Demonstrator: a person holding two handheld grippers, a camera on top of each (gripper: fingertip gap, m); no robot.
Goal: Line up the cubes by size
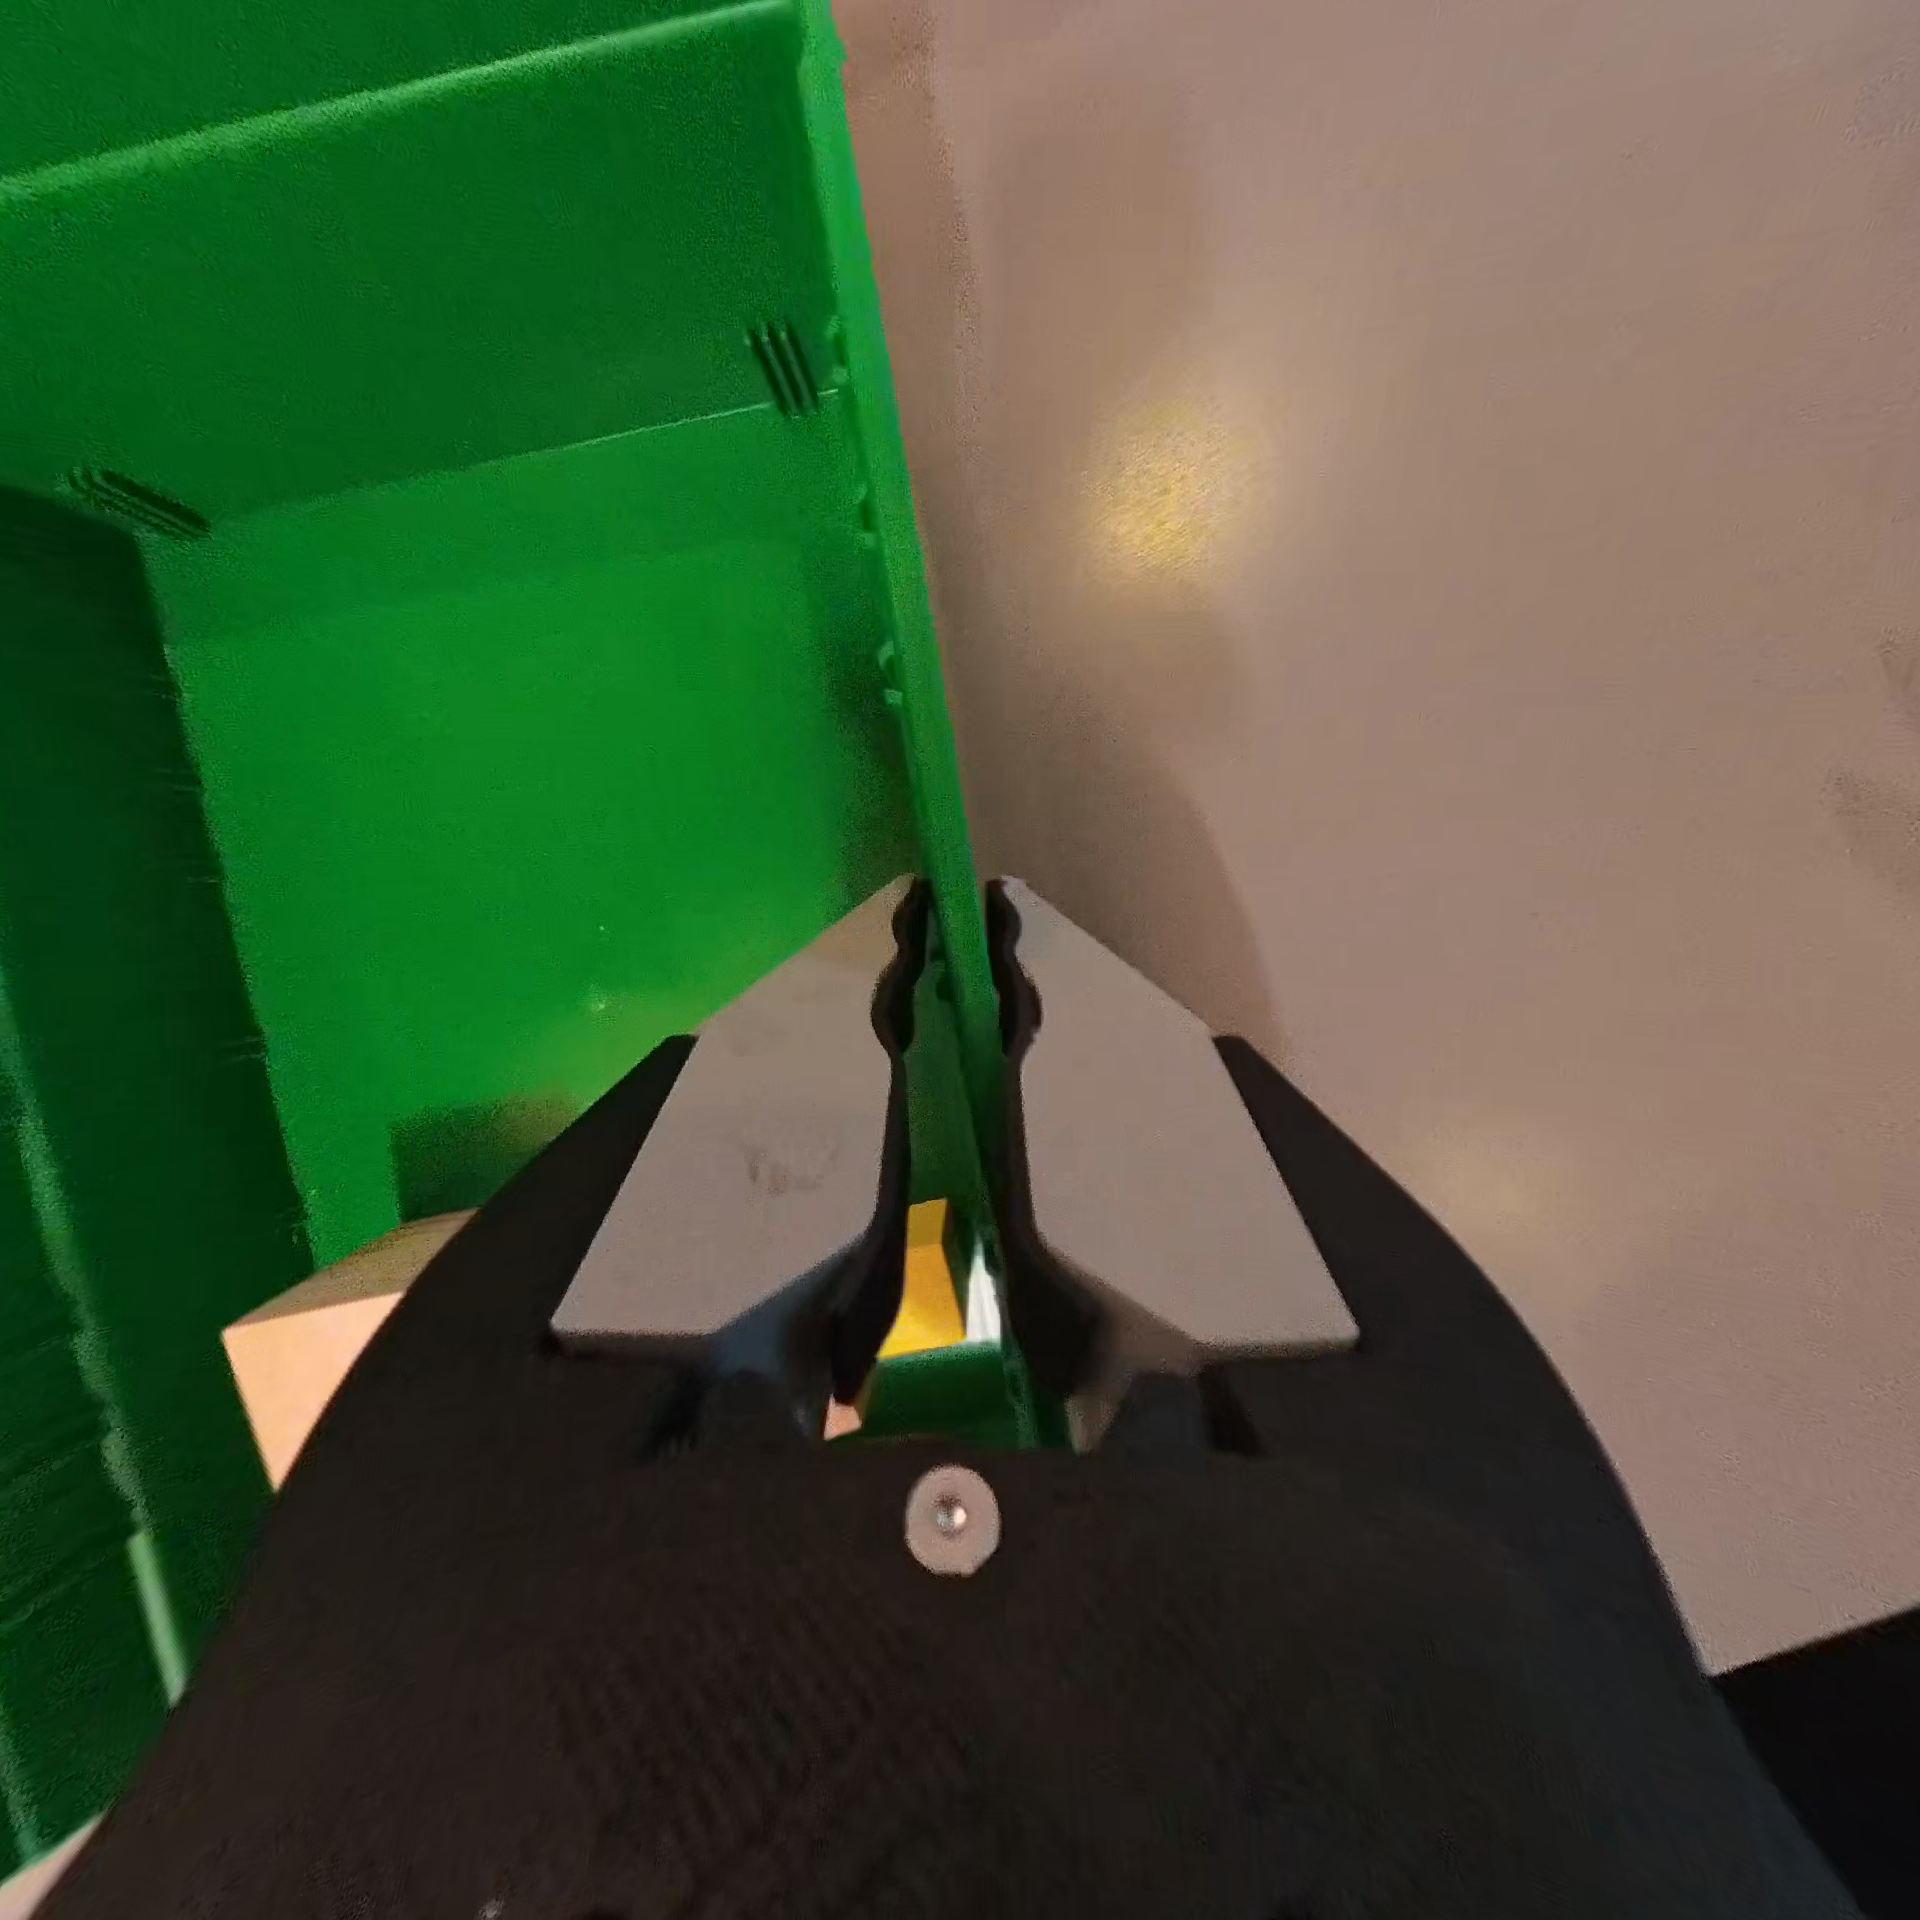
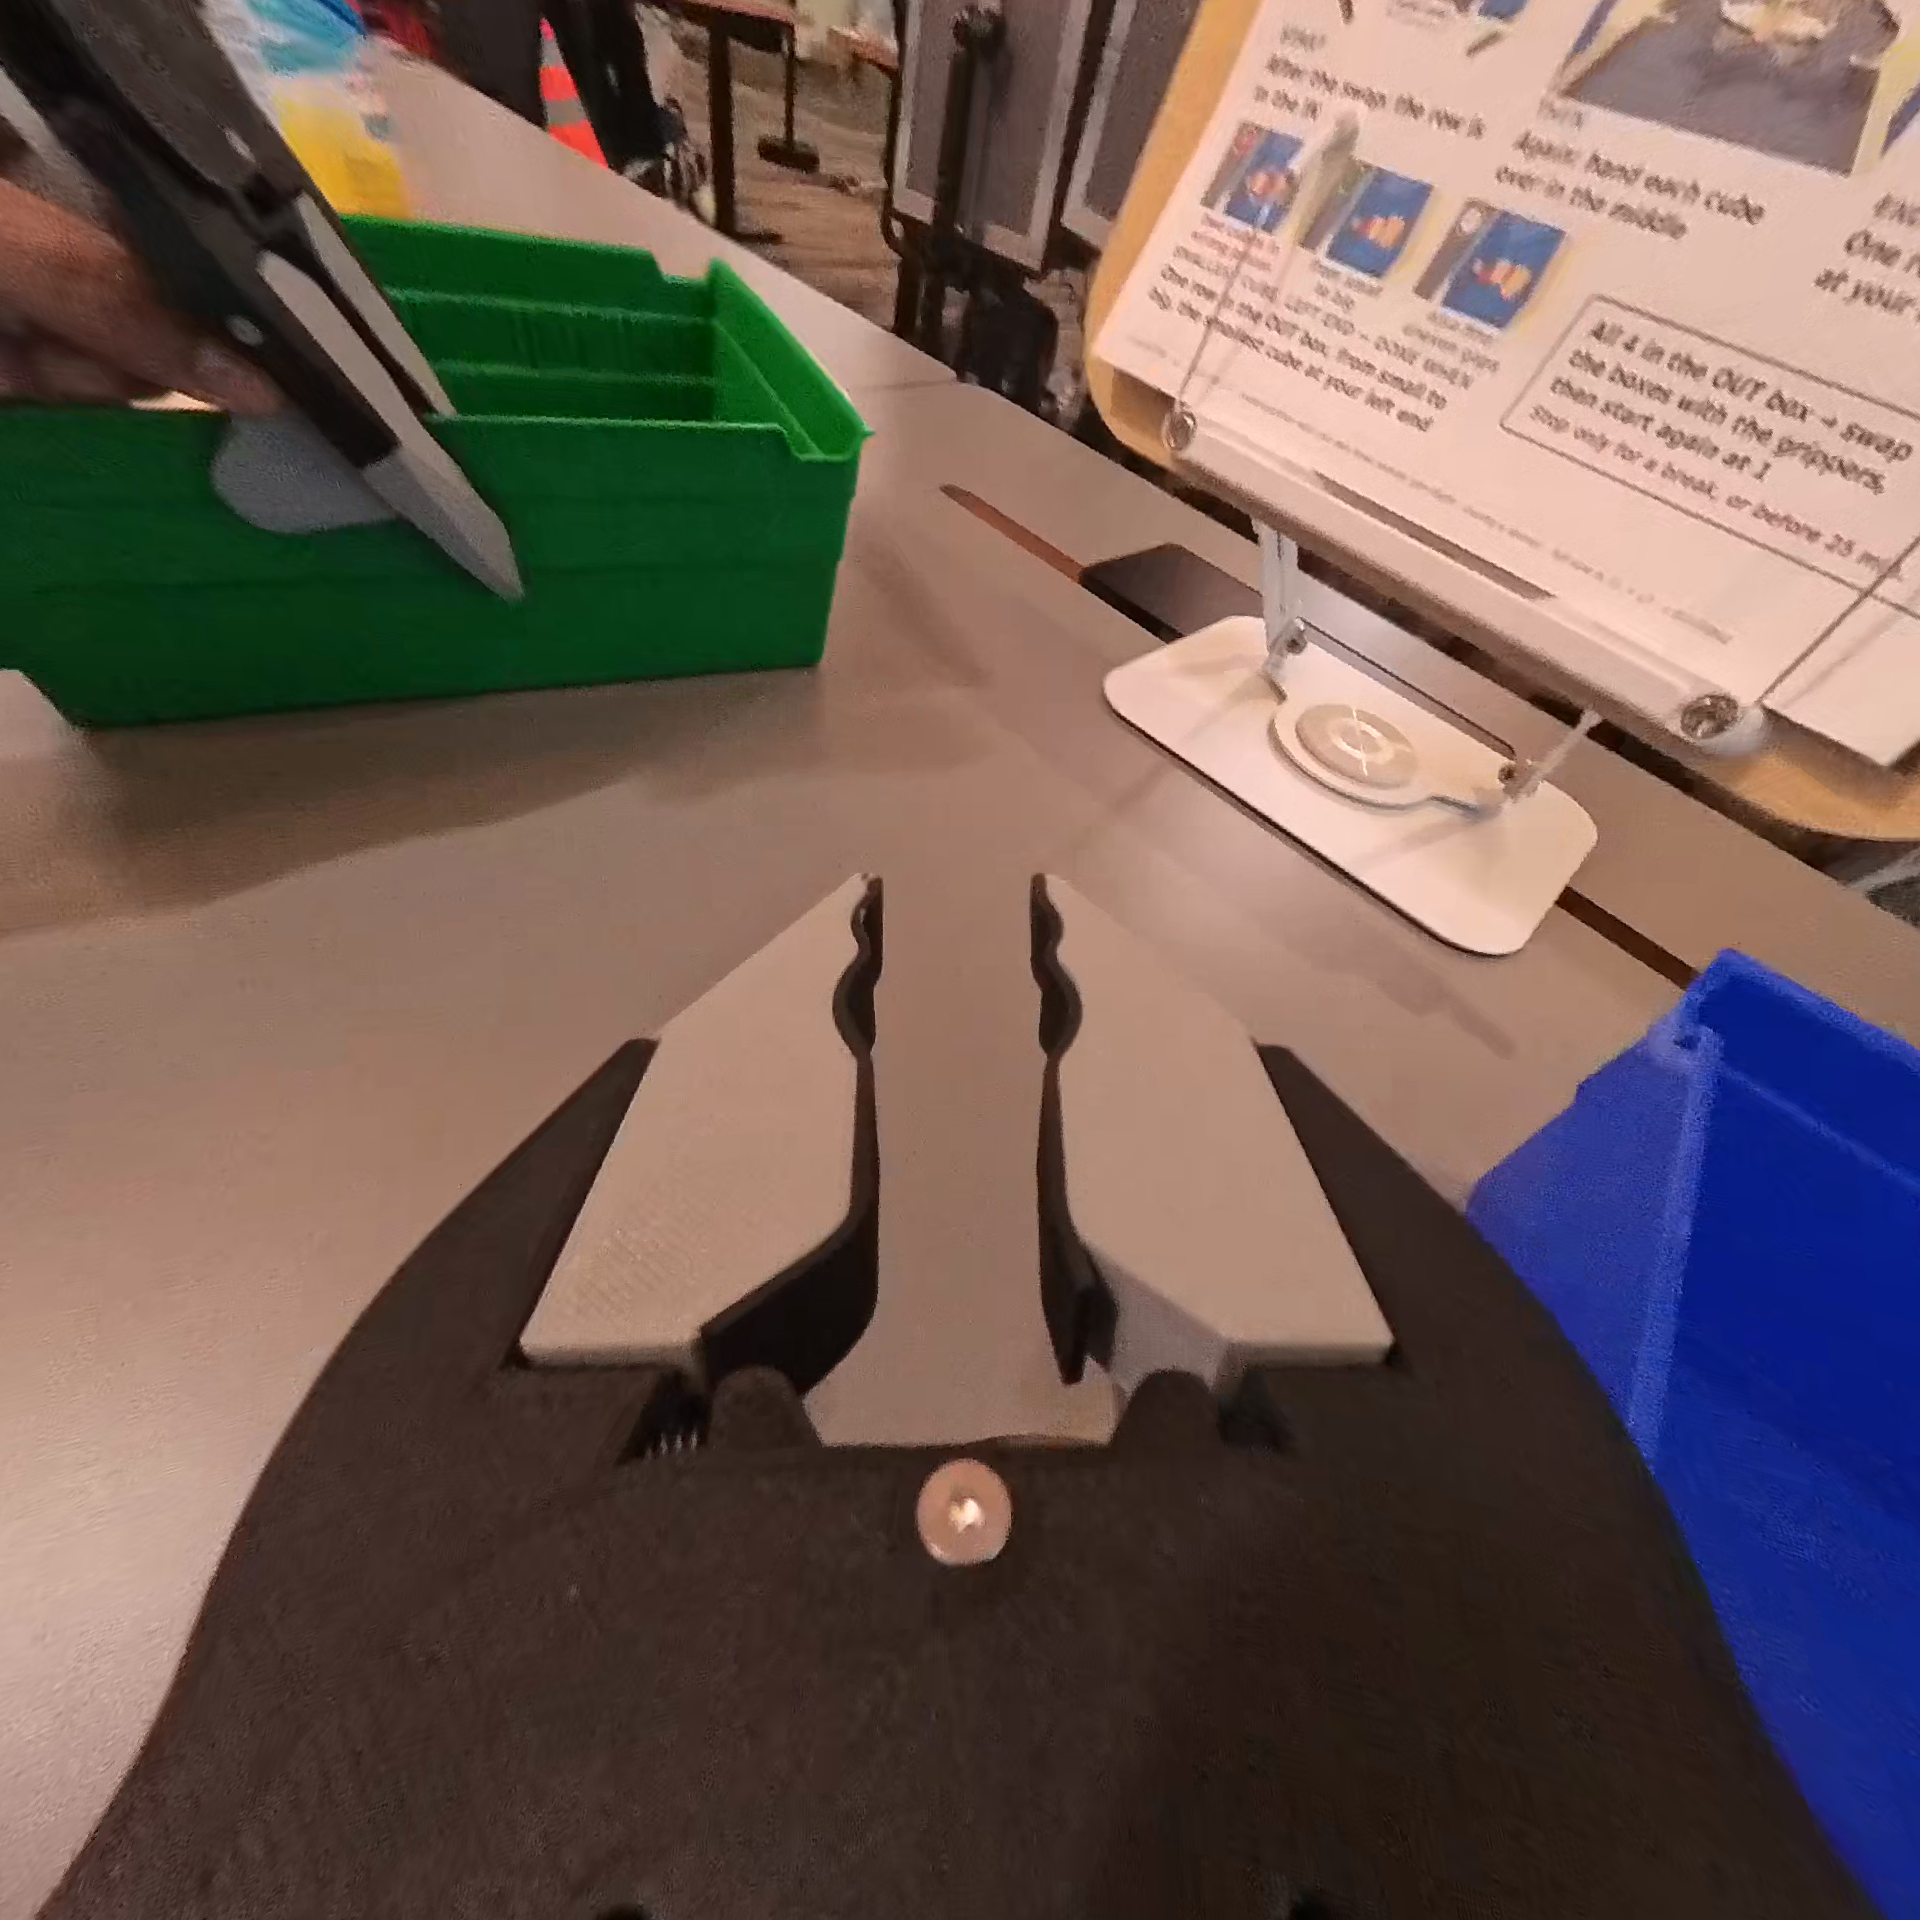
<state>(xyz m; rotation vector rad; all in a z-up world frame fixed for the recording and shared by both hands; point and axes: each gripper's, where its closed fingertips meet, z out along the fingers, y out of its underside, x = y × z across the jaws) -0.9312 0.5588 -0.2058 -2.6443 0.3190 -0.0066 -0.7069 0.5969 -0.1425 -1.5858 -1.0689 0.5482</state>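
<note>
Left wrist view is where the action is: the cubes are down inside the green box, right under my left gripper. I can make out a yellow cube peeking between the fingers near their roots, and a bigger tan cube off to its left, partly behind the gripper body. There's a sliver of something white next to the yellow one, but honestly it's too hidden to call.

The thing that matters: my left jaws are straddling the box's side wall, one finger inside, one outside, pinched nearly together around it. Looks like I've got hold of the wall itself, not a cube. So the cubes sit behind and left of my fingertips, toward the box's near end.

My right gripper hovers over the bare table, jaws a little apart, holding nothing, with the blue box just off to its right. The left is clearly the nearer one to the cubes.
</note>
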